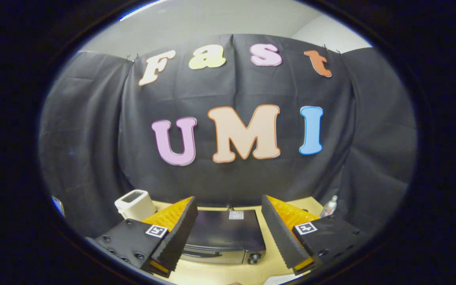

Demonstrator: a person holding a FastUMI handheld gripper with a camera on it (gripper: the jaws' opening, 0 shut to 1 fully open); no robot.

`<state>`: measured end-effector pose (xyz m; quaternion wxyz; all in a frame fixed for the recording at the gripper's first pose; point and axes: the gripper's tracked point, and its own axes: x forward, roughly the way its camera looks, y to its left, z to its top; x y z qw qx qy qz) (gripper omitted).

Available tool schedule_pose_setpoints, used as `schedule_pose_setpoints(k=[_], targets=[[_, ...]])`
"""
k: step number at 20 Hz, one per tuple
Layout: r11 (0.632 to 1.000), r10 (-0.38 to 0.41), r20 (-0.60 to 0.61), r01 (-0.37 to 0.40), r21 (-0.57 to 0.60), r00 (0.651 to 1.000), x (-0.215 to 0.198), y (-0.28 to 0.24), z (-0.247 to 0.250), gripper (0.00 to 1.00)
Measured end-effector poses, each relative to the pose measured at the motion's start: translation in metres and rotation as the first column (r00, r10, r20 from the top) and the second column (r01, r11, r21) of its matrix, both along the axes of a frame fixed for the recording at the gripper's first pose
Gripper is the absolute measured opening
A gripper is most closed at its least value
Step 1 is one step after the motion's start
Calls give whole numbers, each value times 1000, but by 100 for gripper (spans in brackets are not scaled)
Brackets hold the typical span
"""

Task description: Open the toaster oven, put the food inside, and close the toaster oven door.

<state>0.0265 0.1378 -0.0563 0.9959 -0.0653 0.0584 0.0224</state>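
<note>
A dark toaster oven (224, 233) stands on the light wooden table (269, 227), seen from above and in front. Its flat top faces me and a knob (254, 258) shows at its front right corner. Its door looks closed. My gripper (228, 229) hangs above it, open, with the oven between the two fingers and nothing held. The left finger (180, 233) and the right finger (279, 233) stand wide apart. No food shows.
A white box-shaped appliance (135, 204) stands at the table's back left, beyond the left finger. A small clear bottle (329, 206) stands at the back right by the black cloth wall. Bare table lies in front of the oven.
</note>
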Motion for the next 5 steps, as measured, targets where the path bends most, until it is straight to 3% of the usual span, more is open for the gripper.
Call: schedule_pose_setpoints(k=[5], targets=[[997,77,48,-77,1,996,-4,-8,26,98]])
